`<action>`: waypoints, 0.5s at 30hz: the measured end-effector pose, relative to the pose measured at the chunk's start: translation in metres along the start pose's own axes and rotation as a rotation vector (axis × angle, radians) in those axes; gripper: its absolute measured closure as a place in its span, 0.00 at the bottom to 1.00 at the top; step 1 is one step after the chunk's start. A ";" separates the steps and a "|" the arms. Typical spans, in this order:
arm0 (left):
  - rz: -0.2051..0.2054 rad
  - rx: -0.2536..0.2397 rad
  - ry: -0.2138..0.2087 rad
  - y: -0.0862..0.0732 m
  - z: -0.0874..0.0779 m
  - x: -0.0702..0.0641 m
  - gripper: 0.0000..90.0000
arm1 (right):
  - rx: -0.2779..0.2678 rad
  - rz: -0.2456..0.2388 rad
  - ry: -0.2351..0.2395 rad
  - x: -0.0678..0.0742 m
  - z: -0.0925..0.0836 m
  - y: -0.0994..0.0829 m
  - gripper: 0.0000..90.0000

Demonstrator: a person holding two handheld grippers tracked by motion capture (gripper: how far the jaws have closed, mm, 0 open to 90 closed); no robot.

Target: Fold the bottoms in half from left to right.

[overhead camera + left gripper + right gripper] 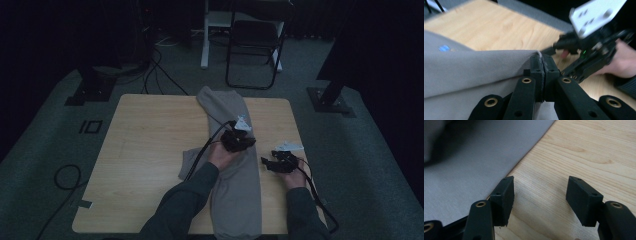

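Lying folded, plain grey garment (pixel 235 185)

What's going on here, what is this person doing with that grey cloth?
A person at a wooden table works on a grey garment with a hand-held gripper in each hand. The left gripper is shut on a fold of the cloth, lifting its edge. The right gripper is open over bare wood, just beside the garment's edge, holding nothing.

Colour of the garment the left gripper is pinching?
Plain light grey garment, clearest in the left gripper view, pinched by the left gripper.
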State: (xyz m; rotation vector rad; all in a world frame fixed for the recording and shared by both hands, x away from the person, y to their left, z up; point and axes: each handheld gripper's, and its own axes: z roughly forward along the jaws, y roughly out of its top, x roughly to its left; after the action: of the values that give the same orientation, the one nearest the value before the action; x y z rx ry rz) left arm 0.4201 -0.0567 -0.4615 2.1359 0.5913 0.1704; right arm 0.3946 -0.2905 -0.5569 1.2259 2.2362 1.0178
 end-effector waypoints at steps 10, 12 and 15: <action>-0.059 0.035 0.065 -0.035 -0.022 0.023 0.72 | 0.001 0.023 -0.018 0.001 -0.001 0.003 0.46; -0.067 0.035 0.072 -0.041 -0.027 0.024 0.71 | -0.011 0.026 -0.020 0.002 -0.002 0.005 0.47; -0.070 0.072 0.084 -0.067 -0.038 0.019 0.68 | -0.071 0.025 -0.022 0.010 -0.010 0.017 0.49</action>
State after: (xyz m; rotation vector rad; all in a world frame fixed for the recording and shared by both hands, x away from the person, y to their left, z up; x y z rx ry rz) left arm 0.4011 0.0132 -0.4944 2.1823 0.7301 0.2040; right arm 0.3926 -0.2805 -0.5376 1.2321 2.1544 1.0782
